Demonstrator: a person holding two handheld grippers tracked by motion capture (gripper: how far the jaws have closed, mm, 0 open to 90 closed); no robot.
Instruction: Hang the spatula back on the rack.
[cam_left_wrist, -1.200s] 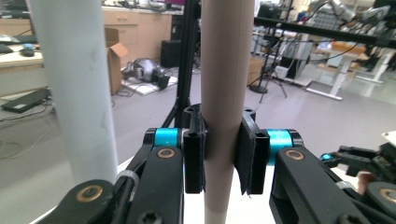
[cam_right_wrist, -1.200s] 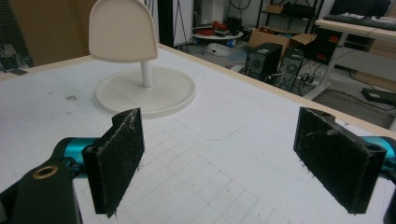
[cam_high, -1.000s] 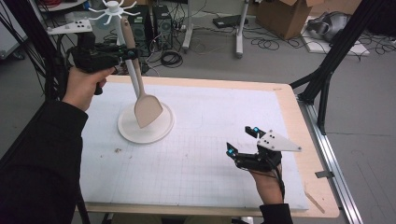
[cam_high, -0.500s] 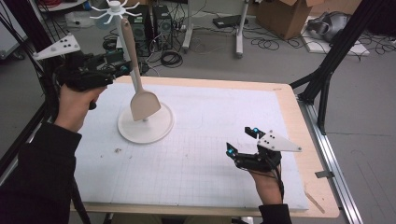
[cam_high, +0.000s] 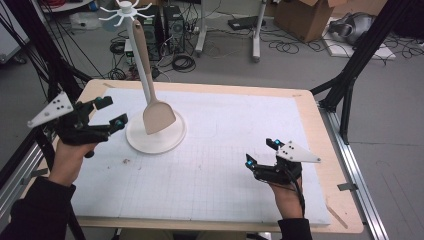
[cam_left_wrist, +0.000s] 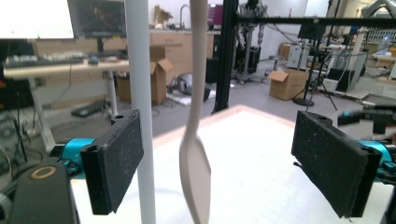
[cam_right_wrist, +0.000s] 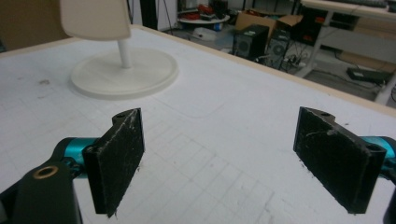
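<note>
Even indoor light, soft shadows, slight blur

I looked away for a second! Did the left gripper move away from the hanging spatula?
Yes. The left gripper came down and left from the spatula handle, toward the stand's base. Its jaws have just been opening; nothing is clamped between them.

Gripper (cam_right_wrist: 219, 163) agape above mat (cam_right_wrist: 224, 126), stand (cam_right_wrist: 123, 72) beyond

Cardboard boxes (cam_high: 309, 16), floor cables (cam_high: 182, 62), black frame post (cam_high: 361, 52)
</note>
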